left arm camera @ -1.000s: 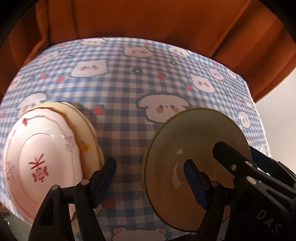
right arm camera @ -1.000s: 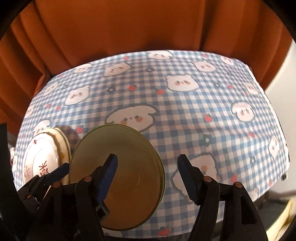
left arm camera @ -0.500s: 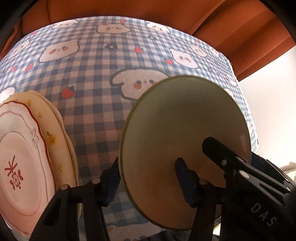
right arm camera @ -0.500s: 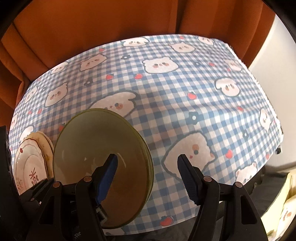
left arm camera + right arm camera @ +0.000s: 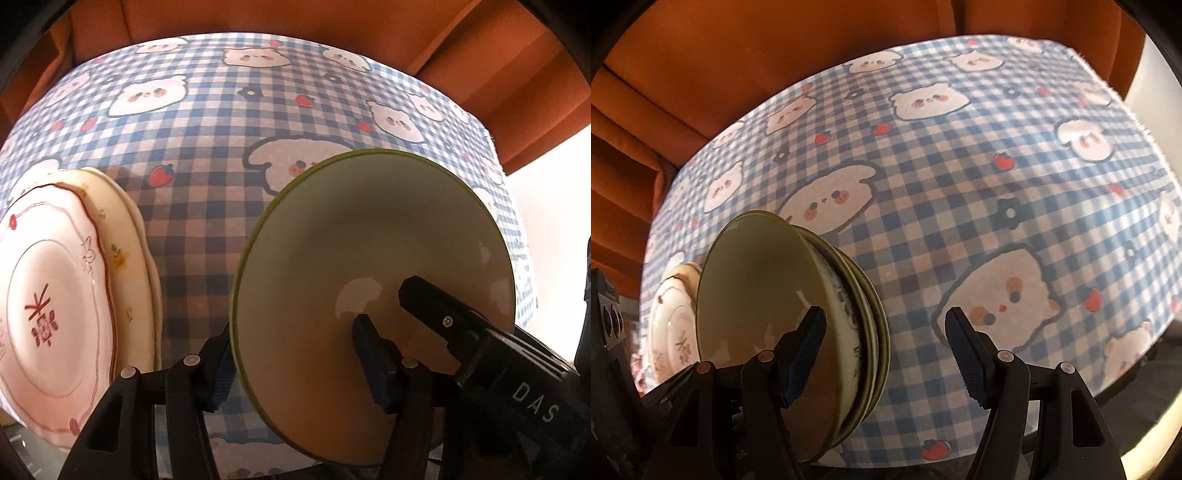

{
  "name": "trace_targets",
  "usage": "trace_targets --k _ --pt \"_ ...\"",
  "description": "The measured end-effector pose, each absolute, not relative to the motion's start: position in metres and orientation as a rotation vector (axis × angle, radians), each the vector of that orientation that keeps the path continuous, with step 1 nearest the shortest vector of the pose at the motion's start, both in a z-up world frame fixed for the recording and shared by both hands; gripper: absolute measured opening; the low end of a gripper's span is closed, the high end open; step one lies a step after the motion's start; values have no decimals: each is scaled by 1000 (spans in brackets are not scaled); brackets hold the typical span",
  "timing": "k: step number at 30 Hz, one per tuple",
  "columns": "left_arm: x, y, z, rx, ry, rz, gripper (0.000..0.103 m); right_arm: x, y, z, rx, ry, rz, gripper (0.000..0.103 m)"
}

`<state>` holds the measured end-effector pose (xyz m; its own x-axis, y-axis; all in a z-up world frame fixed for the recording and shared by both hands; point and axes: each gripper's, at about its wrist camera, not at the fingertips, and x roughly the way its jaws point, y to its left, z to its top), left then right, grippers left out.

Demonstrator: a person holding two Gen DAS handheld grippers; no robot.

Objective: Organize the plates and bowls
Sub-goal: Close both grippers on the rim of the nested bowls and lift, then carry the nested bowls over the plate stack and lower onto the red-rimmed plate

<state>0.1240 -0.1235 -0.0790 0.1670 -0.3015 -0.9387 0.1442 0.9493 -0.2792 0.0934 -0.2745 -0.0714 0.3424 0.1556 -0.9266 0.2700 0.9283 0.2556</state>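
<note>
A stack of green-rimmed bowls [image 5: 354, 236] sits on the checked tablecloth near its front edge; it also shows in the right wrist view [image 5: 753, 295]. My left gripper [image 5: 295, 358] is open with one finger outside the rim and one inside the top bowl. My right gripper [image 5: 886, 350] is open; its left finger is over the top bowl, its right finger is off to the right above the cloth. A stack of white plates [image 5: 55, 295] with red trim lies left of the bowls, also in the right wrist view [image 5: 672, 325].
The blue checked tablecloth [image 5: 960, 166] with bear prints covers the table. Orange curtains [image 5: 701, 74] hang behind it. The table's right edge [image 5: 517, 221] drops off to a pale floor.
Both grippers have come closer to the bowls. My left gripper now straddles the rim of the top bowl. The right view has tilted and shows the stack from the side.
</note>
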Motion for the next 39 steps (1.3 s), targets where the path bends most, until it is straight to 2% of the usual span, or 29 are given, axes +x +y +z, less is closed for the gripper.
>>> trace_targets --k 5,7,10,15,31,39 --pt "123 -128 -78 -137 1362 -260 62 98 -282 -79 444 1235 19 67" --pt "122 -131 -77 -122 1357 -241 62 100 -284 -84 468 1256 54 55" --pt "121 -133 -76 -117 1352 -208 62 103 -284 -90 520 1279 107 43" --pt "119 -133 -75 -137 1350 -197 57 109 -281 -87 506 1281 163 34" --pt "98 -135 -68 -228 1333 -86 56 111 -281 -81 396 1321 256 33" --pt "92 -139 -49 -244 1307 -84 56 102 -288 -58 368 1289 268 33"
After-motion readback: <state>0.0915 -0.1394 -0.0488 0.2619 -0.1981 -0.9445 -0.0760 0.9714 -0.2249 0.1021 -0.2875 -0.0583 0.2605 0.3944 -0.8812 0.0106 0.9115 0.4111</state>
